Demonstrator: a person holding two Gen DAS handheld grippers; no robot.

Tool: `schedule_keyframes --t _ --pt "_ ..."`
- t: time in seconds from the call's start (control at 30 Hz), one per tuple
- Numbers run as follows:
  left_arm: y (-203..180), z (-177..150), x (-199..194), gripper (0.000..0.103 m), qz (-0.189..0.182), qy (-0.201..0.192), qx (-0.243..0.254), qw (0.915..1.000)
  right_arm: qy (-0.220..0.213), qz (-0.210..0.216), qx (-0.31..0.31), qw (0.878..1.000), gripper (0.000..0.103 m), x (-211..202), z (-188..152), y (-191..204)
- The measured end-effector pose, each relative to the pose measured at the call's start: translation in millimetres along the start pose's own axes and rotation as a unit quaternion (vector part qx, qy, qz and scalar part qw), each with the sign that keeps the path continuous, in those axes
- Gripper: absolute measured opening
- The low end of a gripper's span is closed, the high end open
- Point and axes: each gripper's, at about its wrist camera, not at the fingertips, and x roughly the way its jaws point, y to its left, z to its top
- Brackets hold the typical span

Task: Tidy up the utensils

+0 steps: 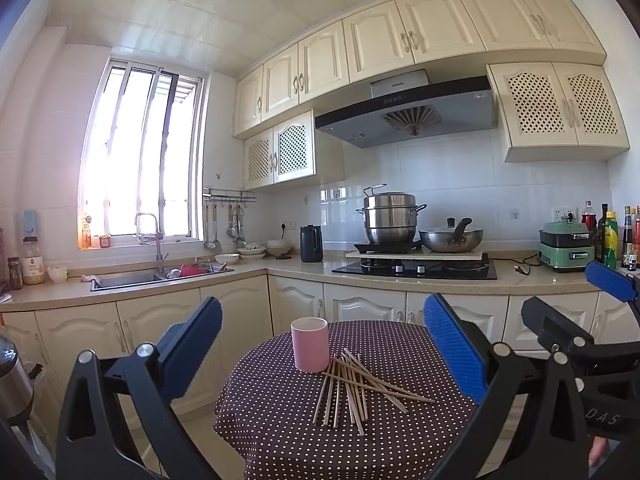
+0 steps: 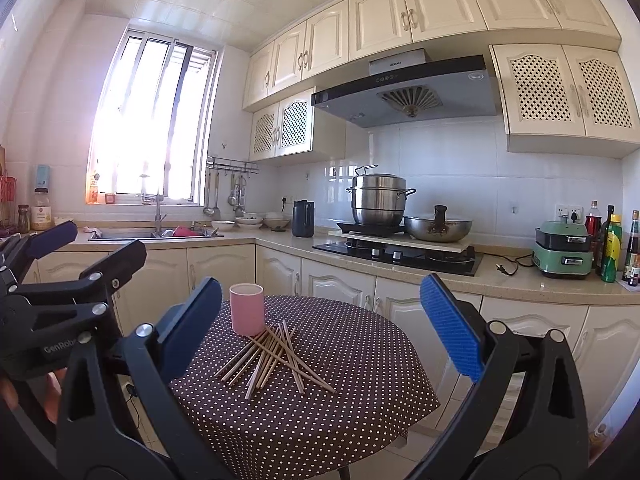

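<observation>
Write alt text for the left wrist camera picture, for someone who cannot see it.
A loose pile of wooden chopsticks lies beside an upright pink cup on a small table with a dotted cloth. The open left gripper frames them from above, with a kitchen counter behind.

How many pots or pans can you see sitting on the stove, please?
2: a stacked steel steamer pot at the stove's left, and a wok with a dark handle right of it. None appear hidden.

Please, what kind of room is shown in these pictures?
Very likely a home kitchen: cream wall cabinets, a grey range hood over a black stove with a steel steamer pot, and a steel sink under the window.
</observation>
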Motion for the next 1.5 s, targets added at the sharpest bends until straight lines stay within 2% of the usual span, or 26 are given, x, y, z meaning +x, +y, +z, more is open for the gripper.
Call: schedule_keyframes --t 0.27,0.73,1.17,1.5 --pt "-1.2 -1.0 3.0 0.099 0.003 0.003 0.002 1.0000 0.005 0.003 0.000 1.000 0.097 4.0 2.1 -2.9" --pt "6.5 -11.1 37.5 0.099 0.029 0.024 -0.001 0.9993 0.033 0.026 0.004 0.999 0.097 45.6 -3.1 2.8" --pt "12.5 -14.5 88.7 0.099 0.022 0.054 -0.015 0.9982 0.046 0.026 -0.002 0.999 0.097 88.6 -2.7 3.5" --pt "11.0 -24.5 130.2 0.099 0.047 0.073 0.006 0.9962 0.082 0.027 0.000 0.996 0.097 132.4 -11.8 5.0"
